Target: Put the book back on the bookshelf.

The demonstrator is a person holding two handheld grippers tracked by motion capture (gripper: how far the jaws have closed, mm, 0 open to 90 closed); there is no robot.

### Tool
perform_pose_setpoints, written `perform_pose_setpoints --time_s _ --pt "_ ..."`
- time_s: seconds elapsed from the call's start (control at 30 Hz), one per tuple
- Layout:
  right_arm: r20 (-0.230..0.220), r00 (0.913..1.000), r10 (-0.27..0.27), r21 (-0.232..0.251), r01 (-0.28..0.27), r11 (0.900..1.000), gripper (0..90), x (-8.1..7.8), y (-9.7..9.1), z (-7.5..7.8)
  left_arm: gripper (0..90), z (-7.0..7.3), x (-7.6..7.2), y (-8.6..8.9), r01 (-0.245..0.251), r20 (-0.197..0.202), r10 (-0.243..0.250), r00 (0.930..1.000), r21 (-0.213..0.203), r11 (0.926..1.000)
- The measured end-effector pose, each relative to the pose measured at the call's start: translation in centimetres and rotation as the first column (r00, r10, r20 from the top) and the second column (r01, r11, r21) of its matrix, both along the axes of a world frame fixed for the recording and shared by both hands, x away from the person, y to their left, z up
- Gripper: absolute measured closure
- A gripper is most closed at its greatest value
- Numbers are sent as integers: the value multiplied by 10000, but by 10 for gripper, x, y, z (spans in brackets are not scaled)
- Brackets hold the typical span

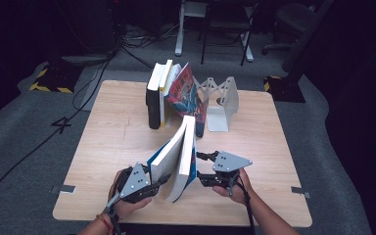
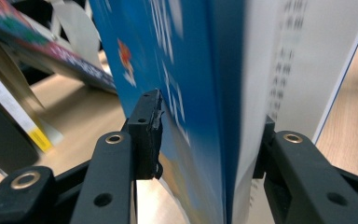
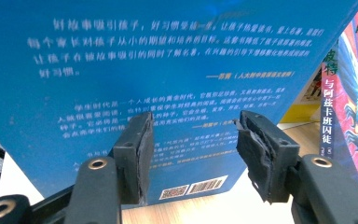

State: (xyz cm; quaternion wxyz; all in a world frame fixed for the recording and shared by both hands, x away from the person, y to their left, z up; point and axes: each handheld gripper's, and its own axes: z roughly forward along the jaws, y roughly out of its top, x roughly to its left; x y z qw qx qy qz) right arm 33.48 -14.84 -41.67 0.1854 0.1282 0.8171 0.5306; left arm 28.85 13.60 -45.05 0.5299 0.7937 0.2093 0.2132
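A thick blue-covered book [image 1: 181, 152] stands on its lower edge near the table's front, splayed open like a tent and leaning. My left gripper [image 1: 159, 182] is at its left foot. In the left gripper view the blue front cover and page block [image 2: 200, 70] sit between the jaws of my left gripper [image 2: 208, 128]. The left pad [image 2: 150, 123] lies close to the cover, with table showing below it. My right gripper [image 1: 201, 169] is at the book's right side, open. Its jaws face the blue back cover [image 3: 168, 70] with nothing between the pads of my right gripper [image 3: 196, 154].
At the back of the wooden table [image 1: 122, 142] stands a row of books: a black one [image 1: 152, 105], a yellow-edged one and a colourful one [image 1: 186, 95] leaning against them. A white folding bookend [image 1: 221, 105] stands to their right. Both hands enter from the front edge.
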Motion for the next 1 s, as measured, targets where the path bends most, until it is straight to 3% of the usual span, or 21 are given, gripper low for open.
perform_pose_setpoints --time_s 0.1,0.13,0.3,0.43,0.53,0.63,0.77,1.0 --pt "19 10000 34 -9 -34 10000 458 0 1 -2 617 -9 5 -4 -158 -172 167 9997 543 9984" --pt "34 10000 26 -12 -26 10000 455 0 1 -3 632 -11 7 -4 -120 -295 135 9995 501 9987" --pt "304 9995 -122 -5 122 9999 459 -1 -3 1 756 -13 20 -5 324 -993 -348 9945 -254 9992" --pt "374 9992 -166 -132 171 9998 439 0 -7 2 778 -12 32 -12 968 -1238 -1008 9872 -380 9946" --pt "462 9984 -325 -216 335 9992 440 2 -12 4 778 -15 44 -16 1378 -1627 -1517 9749 -936 9860" --pt "571 9969 -542 -236 556 9982 439 4 -17 7 777 -16 52 -25 1611 -1742 -1792 9683 -1135 9804" --pt "871 9936 -712 -255 737 9970 431 3 -29 13 772 -16 58 -38 1806 -1751 -1989 9643 -1150 9768" --pt "813 9881 -1305 -138 1320 9912 429 2 -52 15 765 -16 68 -63 2041 -1718 -2226 9597 -1189 9717"
